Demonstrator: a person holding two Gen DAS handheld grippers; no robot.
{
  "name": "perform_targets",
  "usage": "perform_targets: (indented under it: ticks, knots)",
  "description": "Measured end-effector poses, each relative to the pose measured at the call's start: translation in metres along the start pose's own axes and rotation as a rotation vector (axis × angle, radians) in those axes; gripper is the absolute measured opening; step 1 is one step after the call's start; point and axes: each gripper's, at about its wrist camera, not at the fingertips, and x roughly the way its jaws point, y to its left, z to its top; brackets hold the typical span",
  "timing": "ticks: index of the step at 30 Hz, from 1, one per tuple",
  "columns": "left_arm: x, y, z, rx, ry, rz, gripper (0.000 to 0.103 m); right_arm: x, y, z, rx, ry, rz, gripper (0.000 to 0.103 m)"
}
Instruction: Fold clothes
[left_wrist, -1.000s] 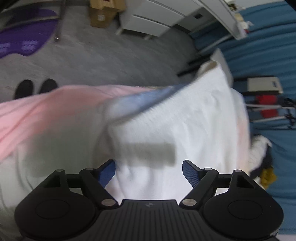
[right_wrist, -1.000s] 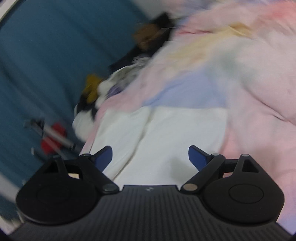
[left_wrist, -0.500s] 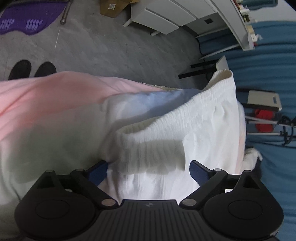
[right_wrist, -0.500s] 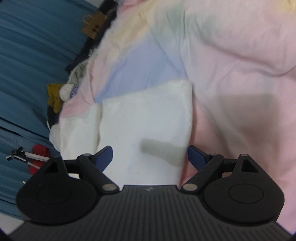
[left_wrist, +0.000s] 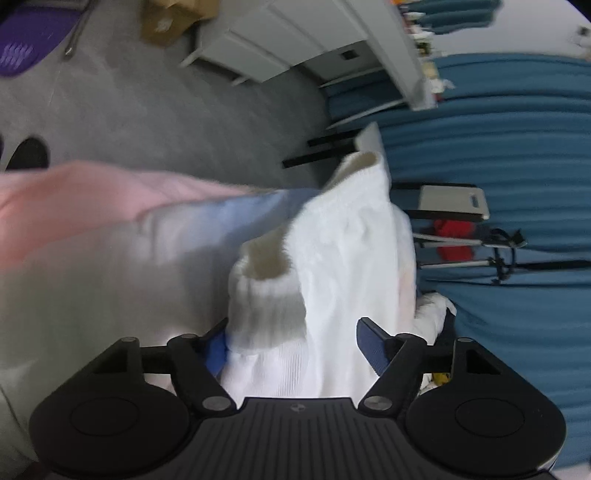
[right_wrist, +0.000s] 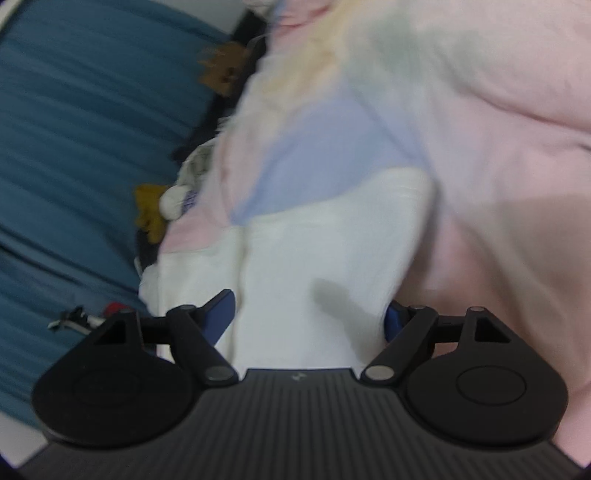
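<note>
A white ribbed garment lies on a pastel pink and blue bedspread. Its elastic waistband stands up in a bunched fold in the left wrist view. My left gripper has that fold between its closing jaws; the left pad is partly hidden behind the cloth and the right pad stands just clear. In the right wrist view, the other end of the white garment lies flat on the bedspread. My right gripper straddles it, jaws closing, with the garment's right edge covering part of the right pad.
Blue curtains hang beyond the bed, with a tripod and a red object before them. A white cabinet, a cardboard box, a purple mat and dark shoes stand on the grey floor. A clothes pile lies by the bed's edge.
The waistband has bunched up higher between the left jaws, which have narrowed. The right gripper has dropped onto the garment's end and its jaws have narrowed around it.
</note>
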Motion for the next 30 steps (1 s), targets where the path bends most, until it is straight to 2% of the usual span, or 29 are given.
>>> perform_targets:
  ticks: [2, 6, 8, 9, 10, 11, 13, 15, 20, 24, 27, 30]
  knots:
    - [0.002, -0.01, -0.003, 0.055, 0.002, -0.011, 0.072, 0.0, -0.002, 0.002, -0.005, -0.012, 0.017, 0.072]
    - [0.023, -0.02, -0.004, 0.103, 0.075, 0.052, 0.072, 0.003, 0.006, 0.001, -0.086, -0.039, 0.008, 0.067]
    - [0.028, -0.018, -0.003, 0.089, 0.096, 0.068, 0.06, 0.006, 0.008, -0.002, -0.115, -0.047, -0.033, 0.048]
    - [0.031, -0.017, -0.003, 0.082, 0.107, 0.076, 0.042, 0.007, 0.009, -0.003, -0.14, -0.055, -0.062, 0.041]
    - [0.032, -0.015, -0.003, 0.073, 0.099, 0.087, 0.025, 0.008, 0.011, -0.005, -0.165, -0.062, -0.086, 0.027]
    - [0.033, -0.013, -0.003, 0.066, 0.094, 0.085, 0.023, 0.009, 0.013, -0.007, -0.189, -0.069, -0.107, 0.017]
    - [0.034, -0.011, -0.002, 0.058, 0.083, 0.069, 0.014, 0.008, 0.015, -0.008, -0.208, -0.093, -0.121, 0.009]
    - [0.033, -0.011, -0.002, 0.051, 0.057, 0.044, 0.011, 0.003, 0.015, -0.007, -0.208, -0.123, -0.125, 0.006]
    - [0.009, -0.008, -0.002, 0.031, -0.021, -0.092, 0.009, -0.023, 0.012, 0.0, -0.169, -0.221, -0.106, 0.005]
    - [-0.008, -0.01, 0.004, 0.001, -0.055, -0.177, 0.009, -0.039, 0.022, 0.007, -0.132, -0.241, -0.073, 0.005]
    - [-0.008, -0.028, 0.015, -0.004, -0.031, -0.221, 0.009, -0.04, 0.056, 0.012, -0.191, -0.26, -0.056, 0.005]
    - [0.004, -0.064, 0.032, 0.027, -0.027, -0.23, 0.009, -0.035, 0.113, 0.014, -0.31, -0.3, -0.022, 0.005]
